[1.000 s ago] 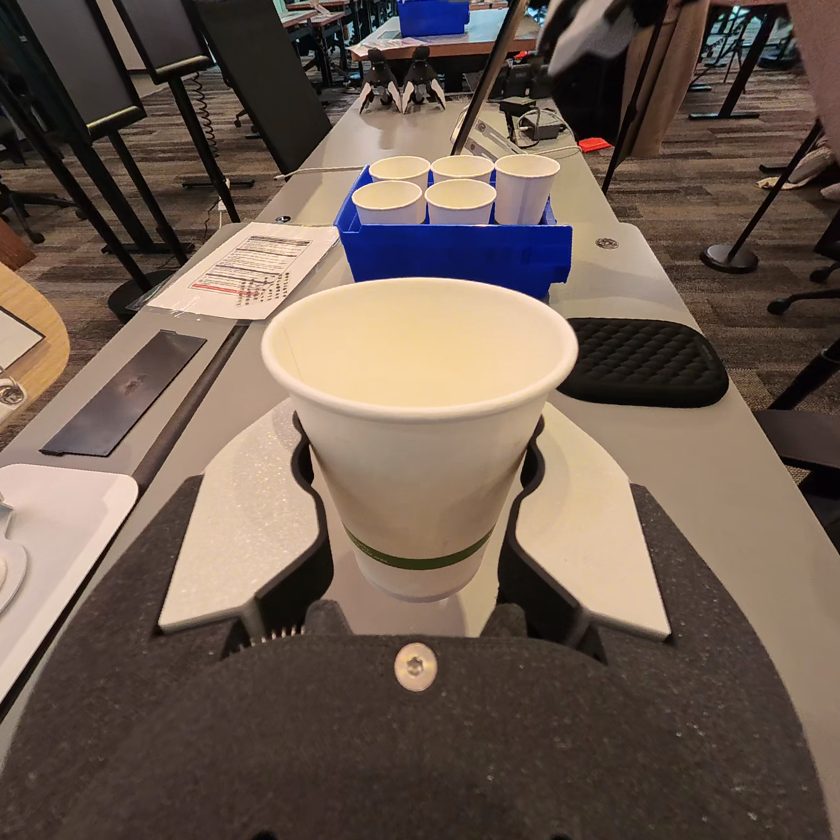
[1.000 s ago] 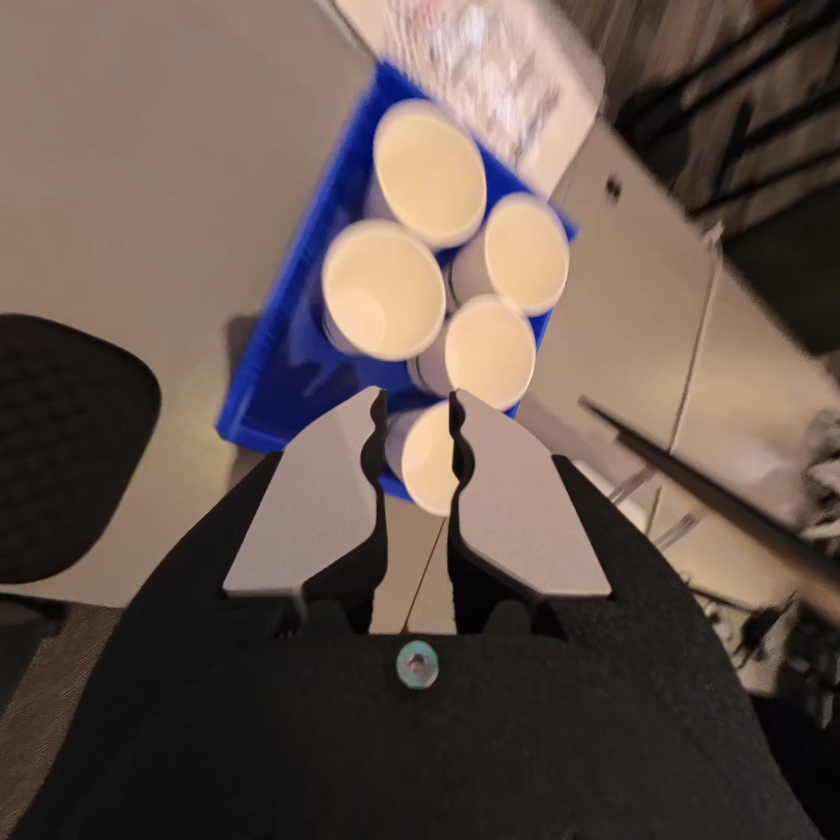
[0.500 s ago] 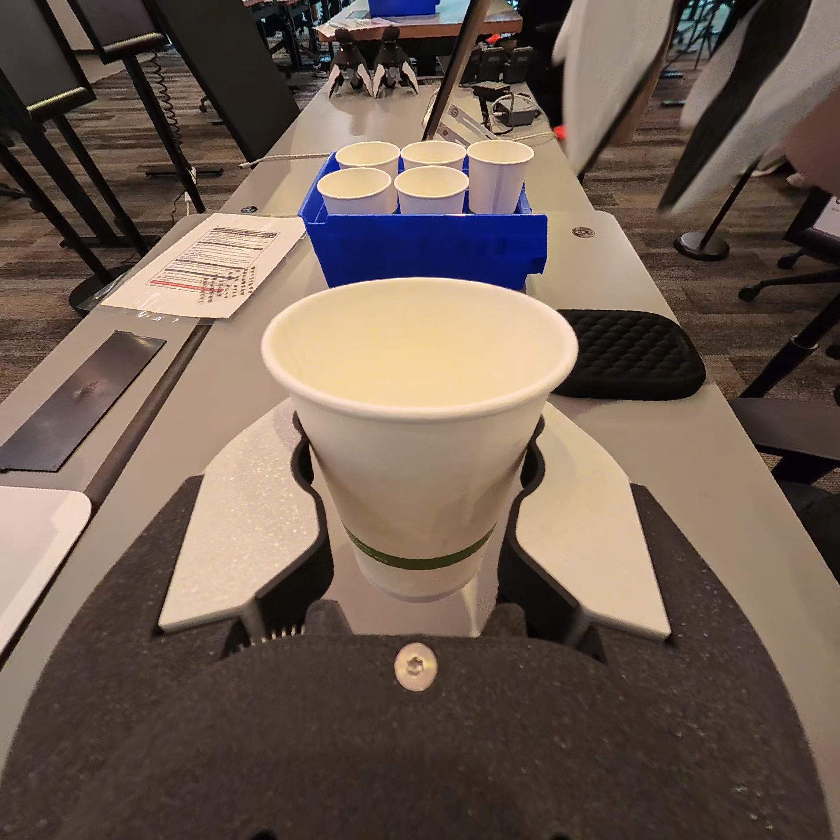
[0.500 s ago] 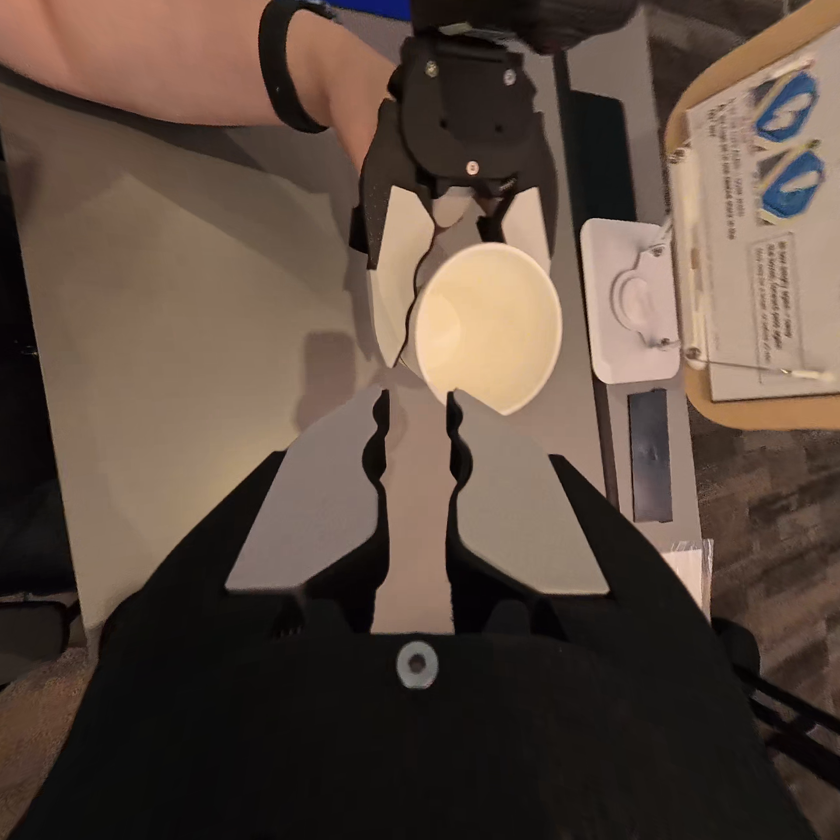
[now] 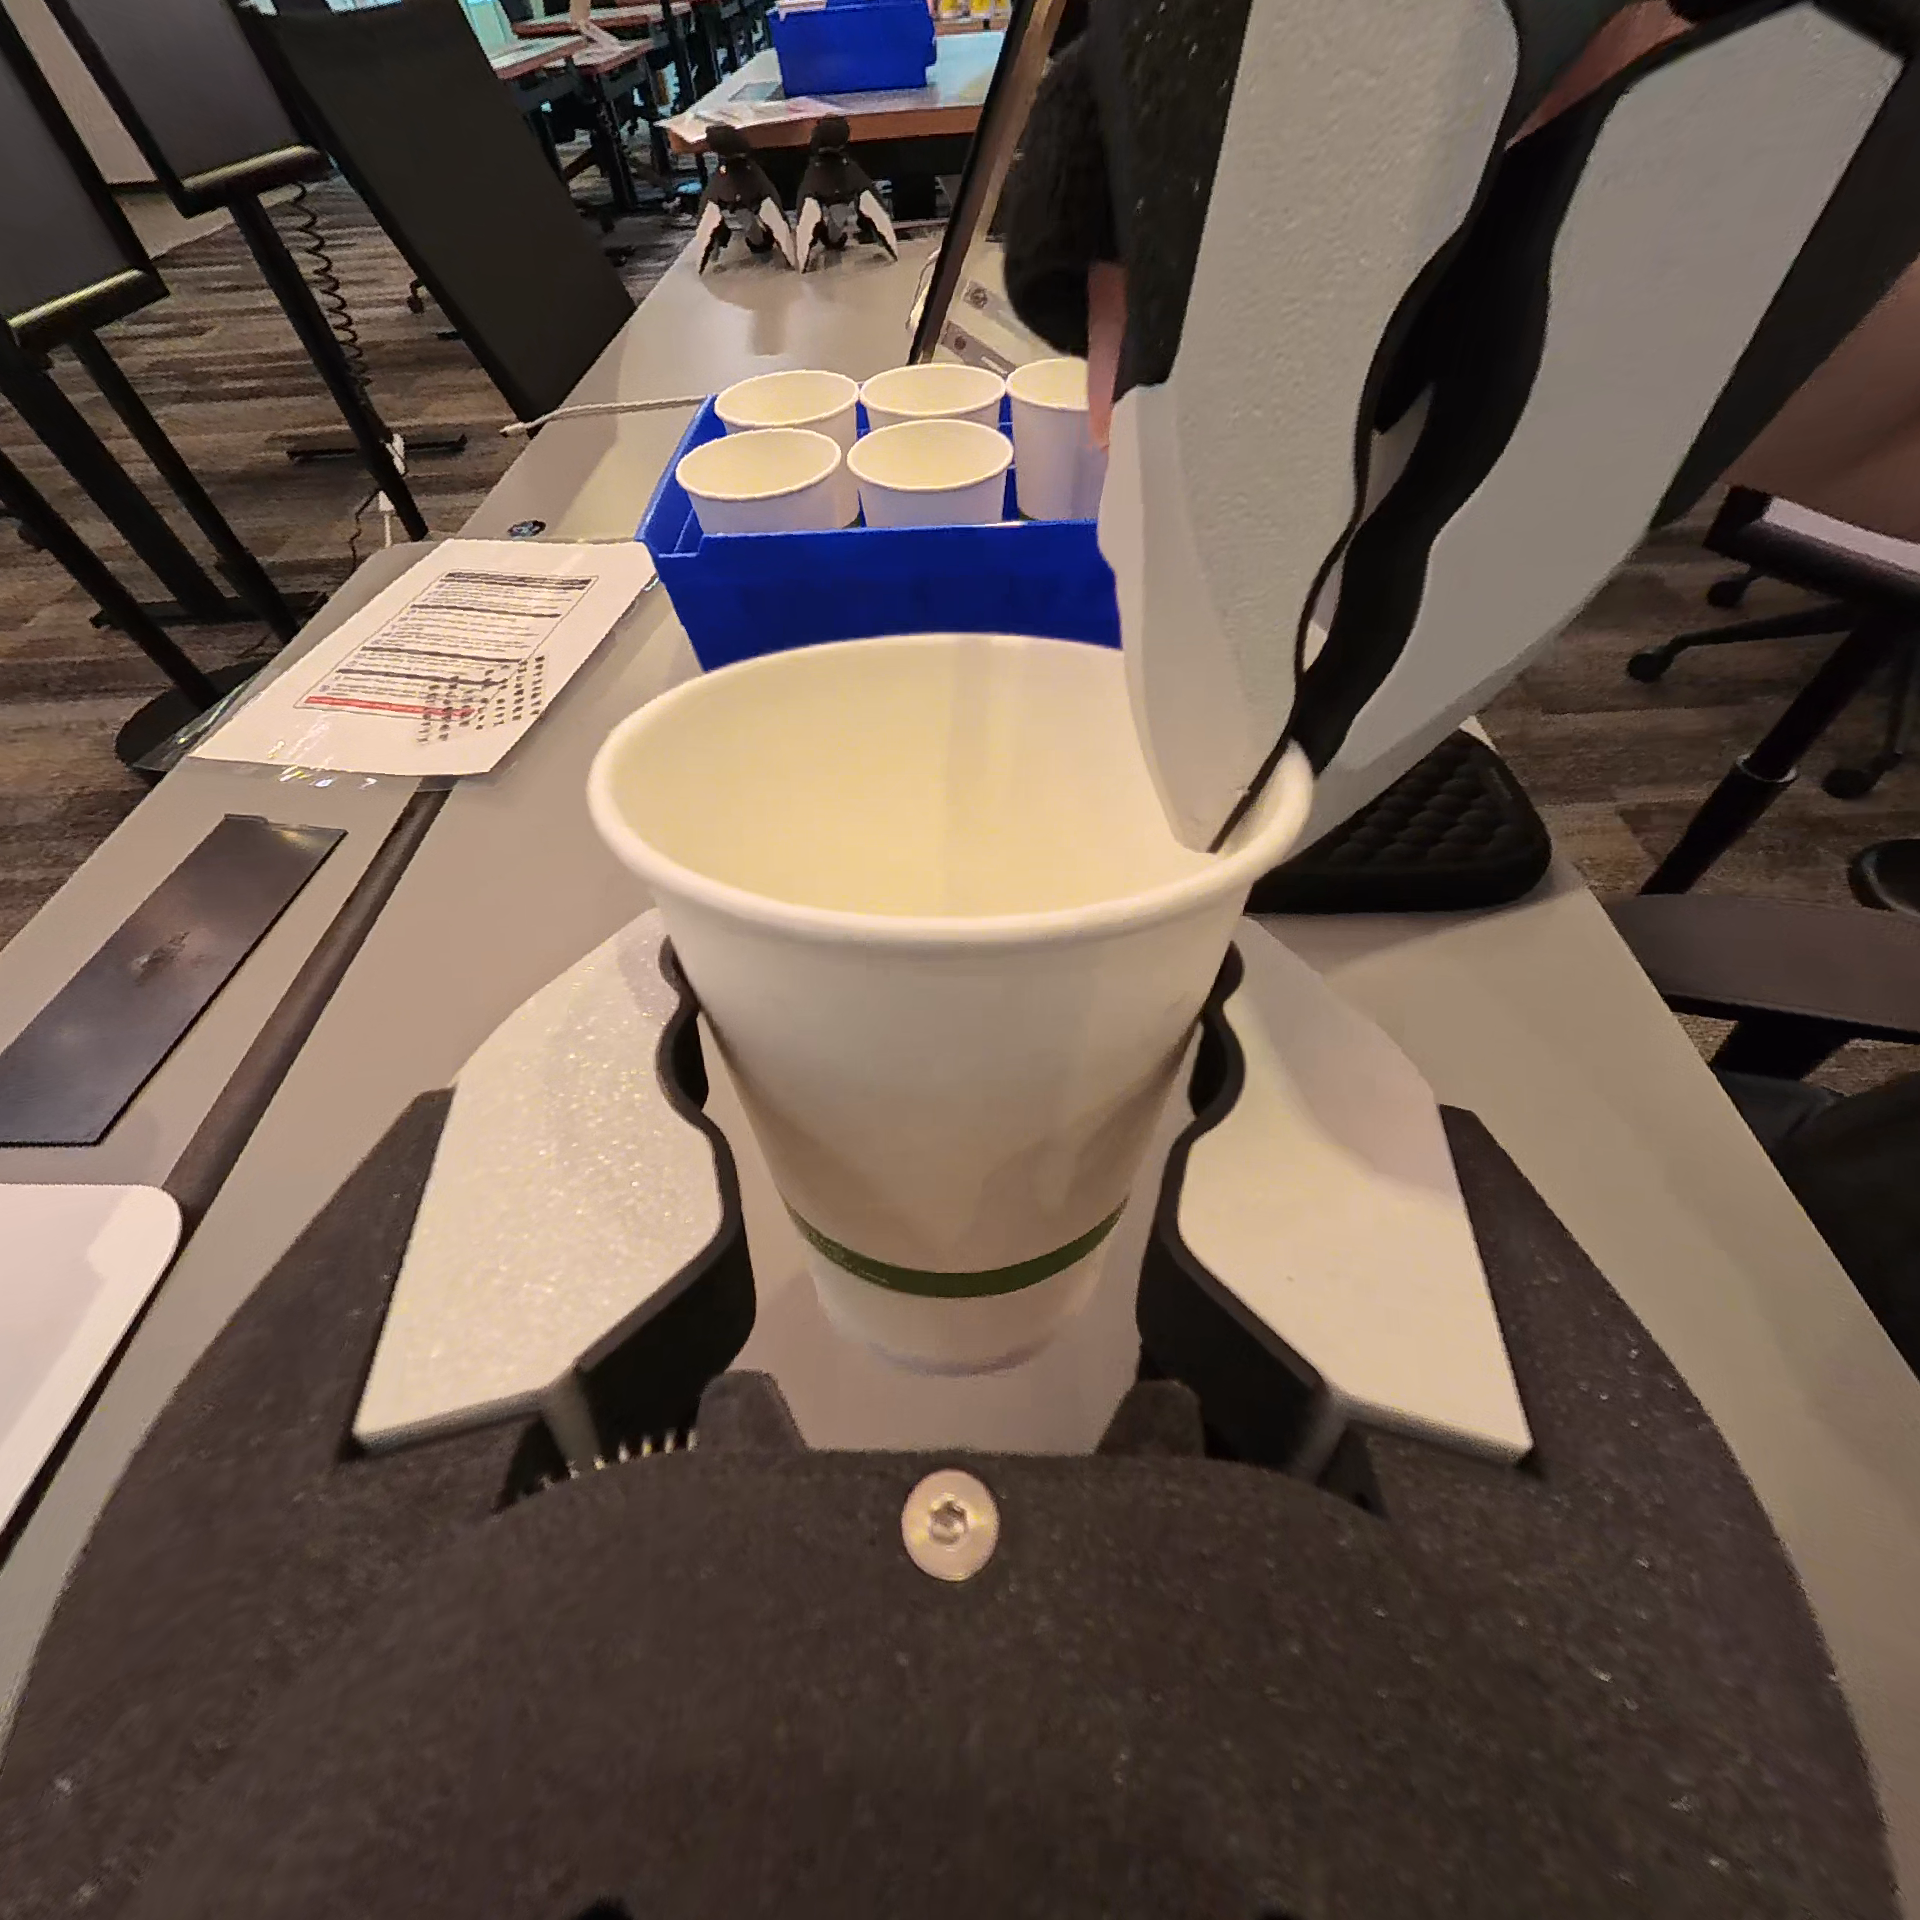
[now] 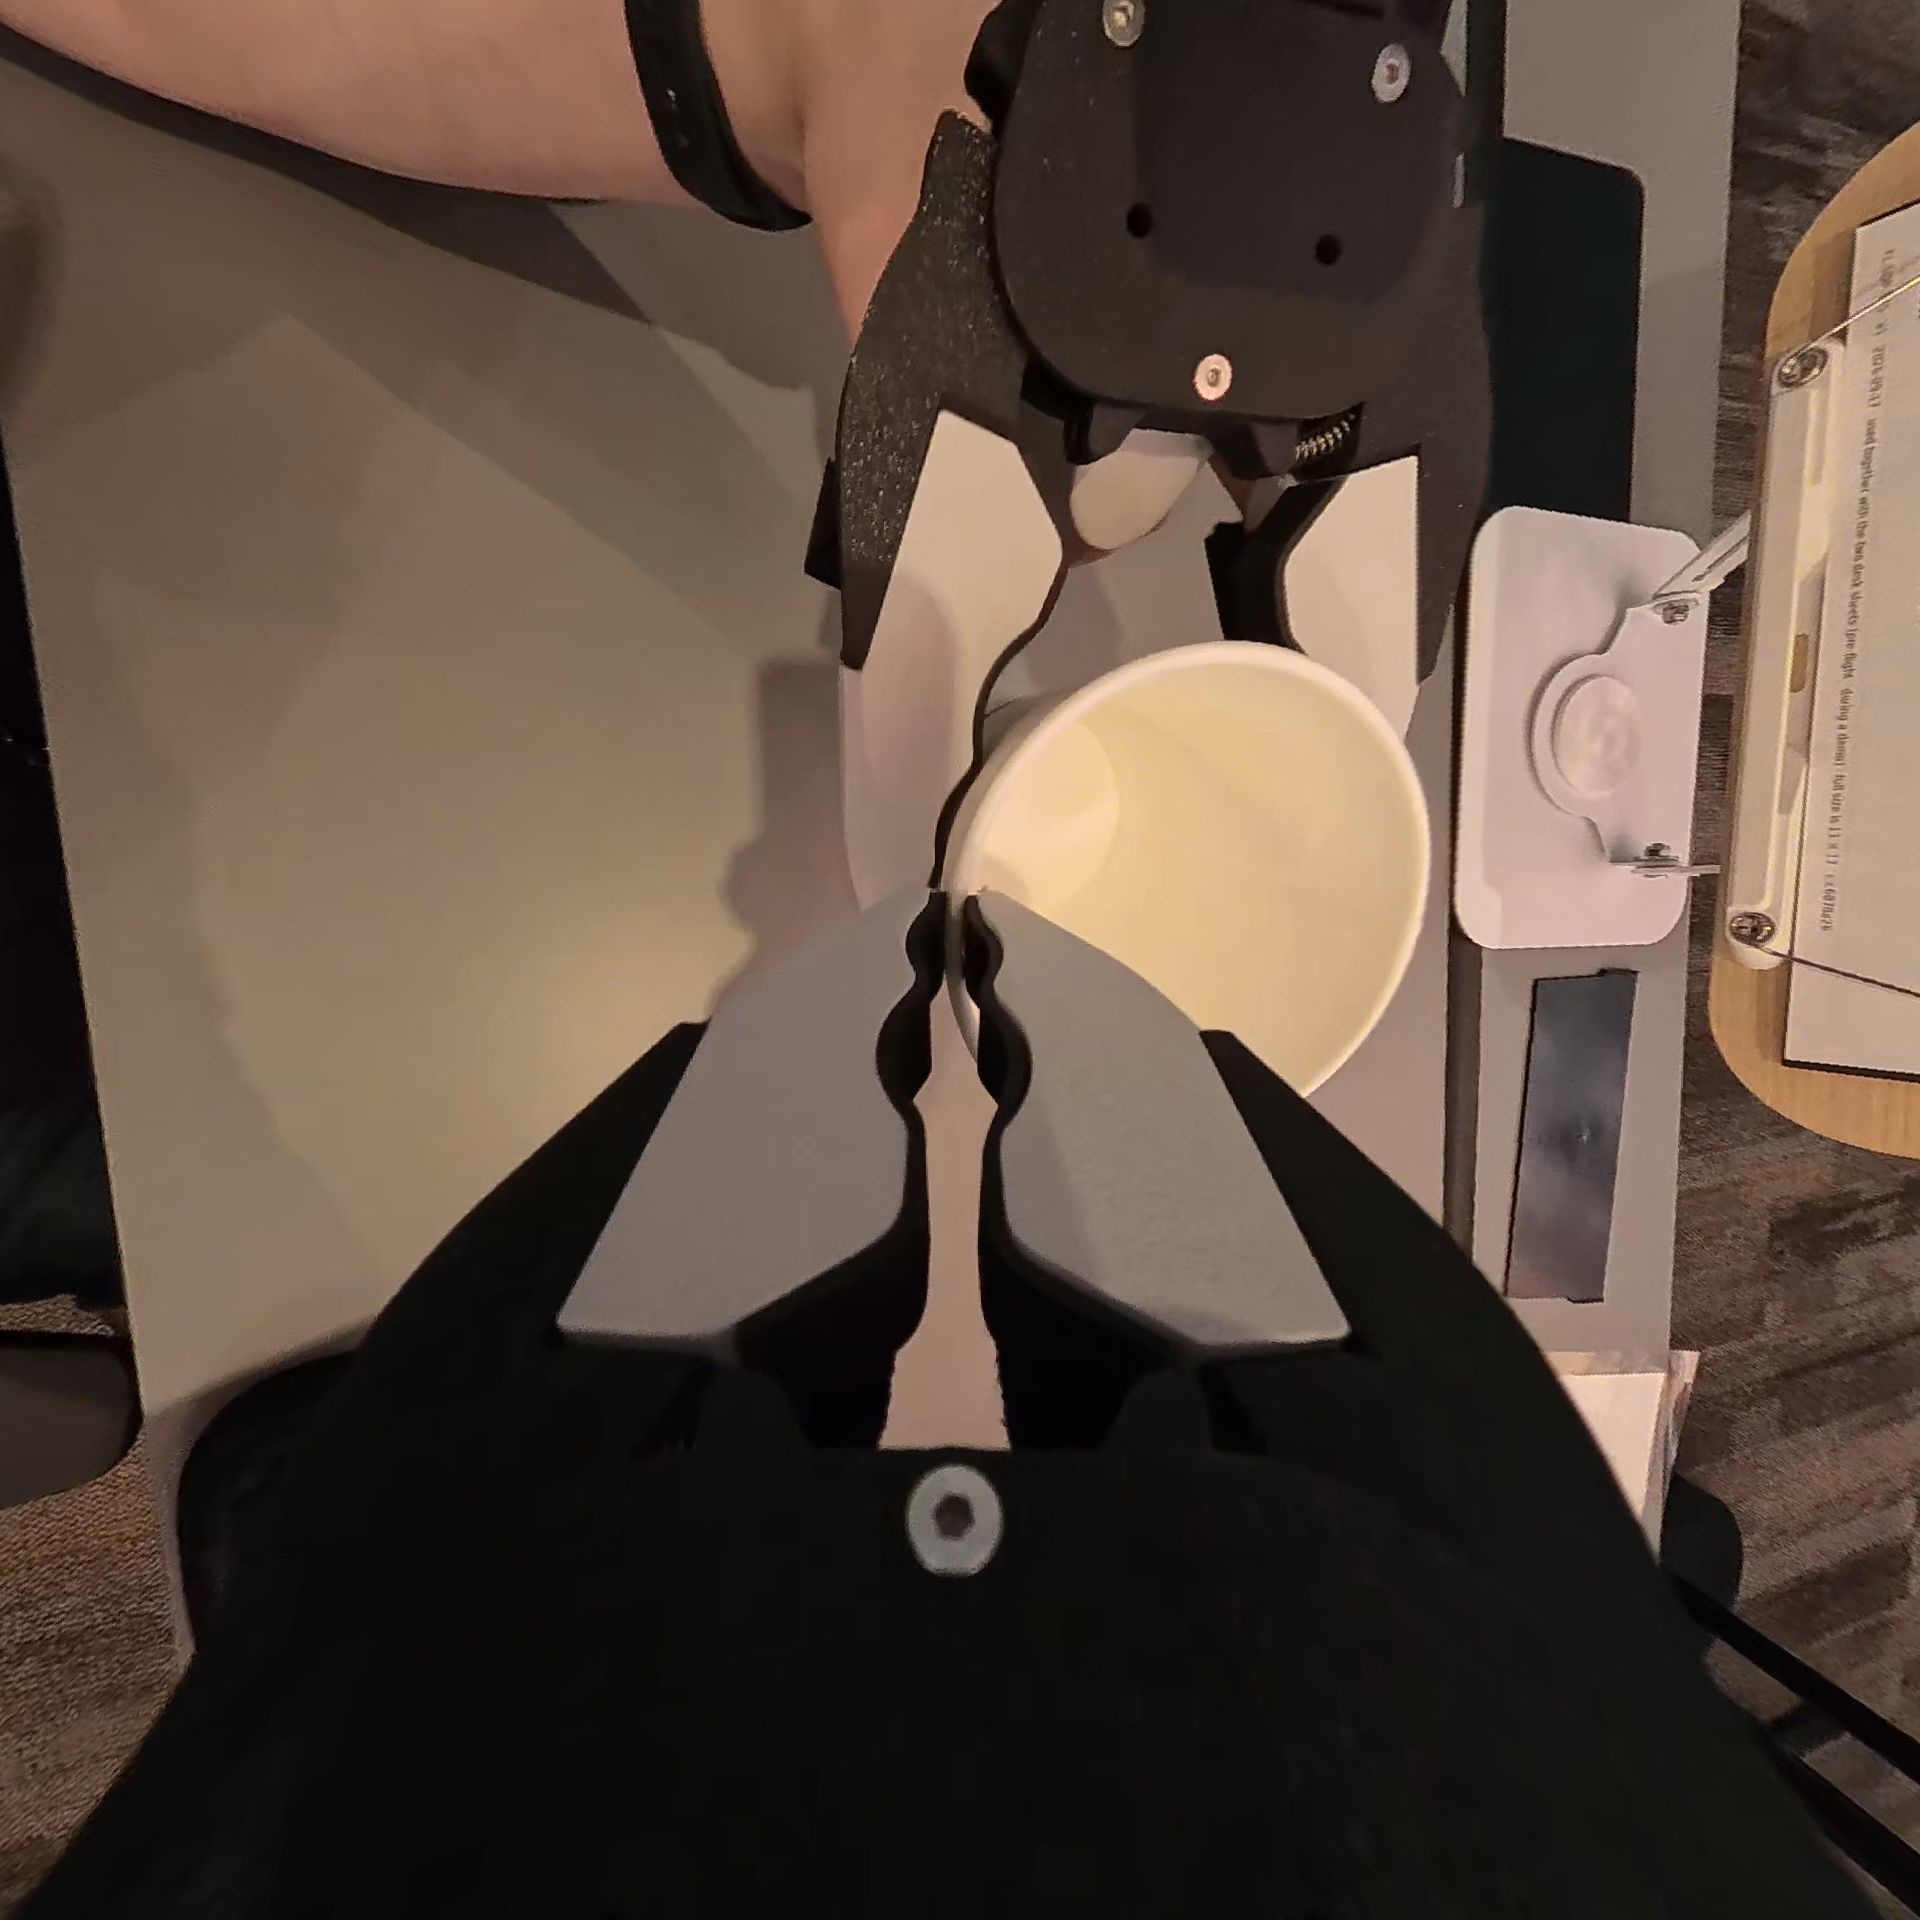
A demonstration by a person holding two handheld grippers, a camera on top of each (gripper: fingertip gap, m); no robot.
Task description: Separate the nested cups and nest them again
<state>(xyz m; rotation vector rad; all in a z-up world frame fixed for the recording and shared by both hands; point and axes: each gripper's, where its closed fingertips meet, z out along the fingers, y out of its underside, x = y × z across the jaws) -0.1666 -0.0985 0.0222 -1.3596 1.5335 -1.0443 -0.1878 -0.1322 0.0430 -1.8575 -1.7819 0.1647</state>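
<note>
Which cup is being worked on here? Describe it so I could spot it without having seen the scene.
On the long grey table, in front of the blue bin of smaller white cups, is a white paper cup. It alone has a green band near its base, sits in the left claw, and has the right claw pinching its rim.

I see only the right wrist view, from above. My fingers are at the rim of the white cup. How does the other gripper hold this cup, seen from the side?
Observer: The left gripper clamps the cup upright at mid-wall, above a green band that runs around it near the base.
Operator: Thank you. Are there other cups nearby? My view shows none.
Observer: Yes. Five cups stand upright in a blue bin on the table, beyond the held cup.
</note>
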